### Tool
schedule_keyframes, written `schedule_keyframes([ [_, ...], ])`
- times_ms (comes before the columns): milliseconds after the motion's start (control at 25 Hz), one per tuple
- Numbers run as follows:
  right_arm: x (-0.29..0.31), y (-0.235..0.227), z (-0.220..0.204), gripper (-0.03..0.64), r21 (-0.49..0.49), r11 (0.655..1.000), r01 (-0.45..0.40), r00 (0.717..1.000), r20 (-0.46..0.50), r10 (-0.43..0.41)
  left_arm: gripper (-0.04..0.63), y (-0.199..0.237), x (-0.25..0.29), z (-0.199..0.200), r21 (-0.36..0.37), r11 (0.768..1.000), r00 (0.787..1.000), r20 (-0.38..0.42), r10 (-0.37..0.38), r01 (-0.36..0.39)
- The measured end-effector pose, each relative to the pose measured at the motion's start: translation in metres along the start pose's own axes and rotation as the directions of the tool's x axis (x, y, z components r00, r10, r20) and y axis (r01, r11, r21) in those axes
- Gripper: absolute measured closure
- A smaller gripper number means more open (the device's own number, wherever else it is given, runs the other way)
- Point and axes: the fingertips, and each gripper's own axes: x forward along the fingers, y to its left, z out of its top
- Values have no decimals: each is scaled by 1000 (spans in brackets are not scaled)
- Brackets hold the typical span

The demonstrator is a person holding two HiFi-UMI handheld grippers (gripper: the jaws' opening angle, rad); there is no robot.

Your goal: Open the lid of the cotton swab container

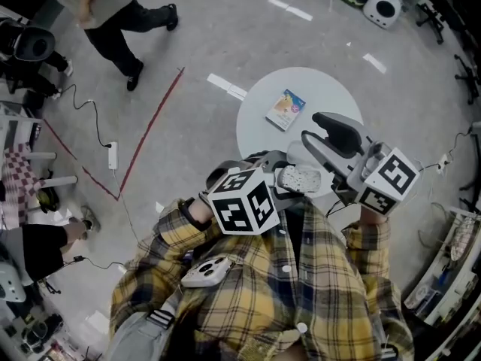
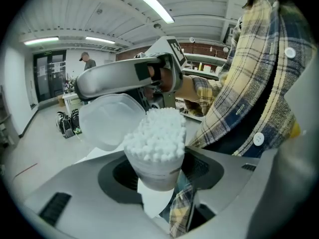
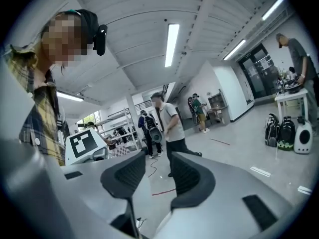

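The cotton swab container (image 2: 155,169) is sitting upright between the two jaws of the left gripper (image 1: 288,177), which are pressing on its lower wall from both sides, so this gripper is clenched on it. The container is packed to the brim with white swabs (image 2: 157,133), and its clear lid (image 2: 110,121) is standing open, tipped back from the rim and hanging off the side that shows at the left in the left gripper view. In the head view the container is being held up in front of the person's plaid shirt (image 1: 323,277), over the near edge of a round white table (image 1: 327,92), not resting on it. The right gripper (image 3: 157,174) is hovering just above and beyond the open lid in the left gripper view; whether it is touching the lid cannot be told. Its own view is showing both dark jaw pads (image 3: 124,176) standing apart with nothing between them, only the floor and a standing person (image 3: 169,128) far behind, so this gripper is released and empty. Further out, a small printed card (image 1: 285,109) is lying on the table, near its left edge and well apart from the container.
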Motion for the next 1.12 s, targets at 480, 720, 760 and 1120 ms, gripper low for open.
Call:
schedule_keyframes([
  [480,-31,10,35,488,-103,980,170,979,129,-157,345,22,-13,9,-19,998,998,31,58,-57],
  [720,-41,11,32,541,-132,953,274,954,165,-251,345,31,-15,11,0,998,997,29,69,-69],
  [760,-43,10,28,546,-131,950,284,951,165,-262,345,33,-14,10,0,998,997,29,70,-70],
  [1120,-52,4,-8,599,-75,935,346,932,141,-334,345,43,-18,5,-7,995,995,27,101,-101],
])
